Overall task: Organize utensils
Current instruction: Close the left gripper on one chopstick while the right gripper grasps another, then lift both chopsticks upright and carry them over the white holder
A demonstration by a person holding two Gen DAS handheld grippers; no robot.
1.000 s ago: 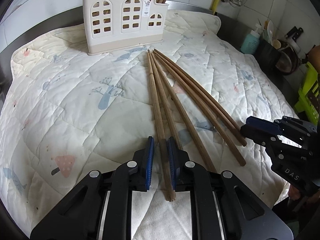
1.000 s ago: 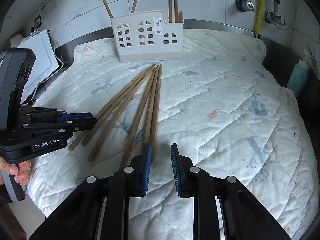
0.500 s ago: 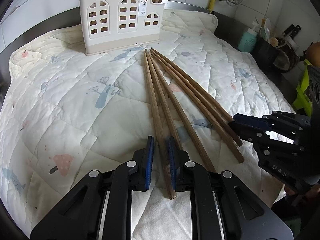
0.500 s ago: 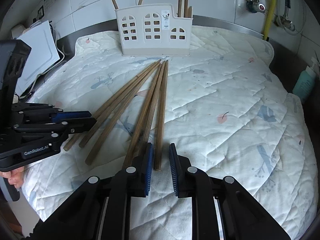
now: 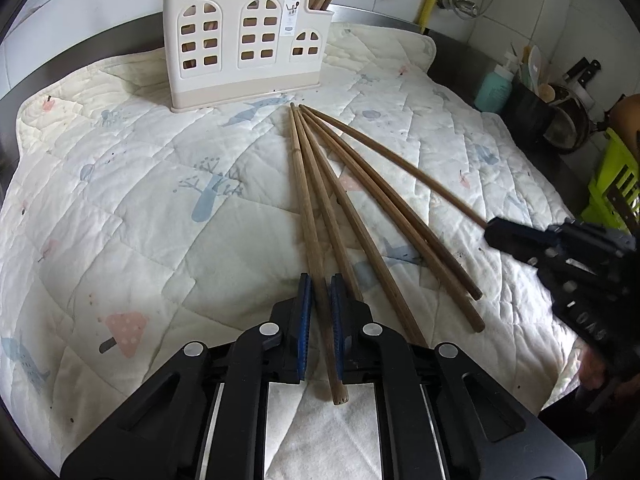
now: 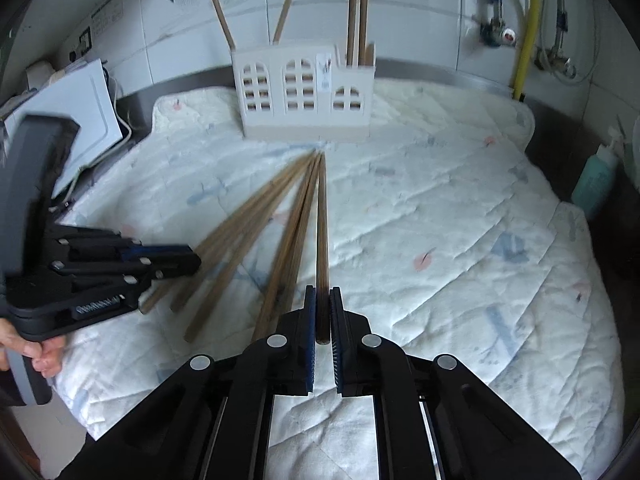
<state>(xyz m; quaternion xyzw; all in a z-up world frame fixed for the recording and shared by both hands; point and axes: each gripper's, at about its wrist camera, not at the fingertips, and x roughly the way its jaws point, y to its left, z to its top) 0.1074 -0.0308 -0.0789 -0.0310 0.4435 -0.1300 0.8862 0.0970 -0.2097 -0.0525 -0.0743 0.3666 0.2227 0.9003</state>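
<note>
Several long wooden chopsticks [image 5: 360, 200] lie fanned on a quilted mat [image 5: 140, 184], tips toward a cream utensil holder [image 5: 244, 40] that has chopsticks standing in it. My left gripper [image 5: 319, 292] is shut on the leftmost chopstick [image 5: 304, 208] near its thick end. My right gripper [image 6: 322, 300] is shut on the rightmost chopstick [image 6: 322, 216] at its thick end. It also shows in the left wrist view [image 5: 496, 232], gripping that stick [image 5: 400, 160], which is swung away from the others. The holder [image 6: 304, 88] stands at the mat's far edge.
A steel counter edge [image 5: 460, 60] rims the mat. A teal bottle [image 5: 494, 90], dark pots and a green crate [image 5: 612, 184] stand at the right. A white box [image 6: 80, 120] with cables sits at the left. Pipes run up the tiled wall [image 6: 524, 28].
My right gripper has closed on the rightmost chopstick and swung its thick end to the right, away from the fan. My left gripper keeps its hold on the leftmost stick.
</note>
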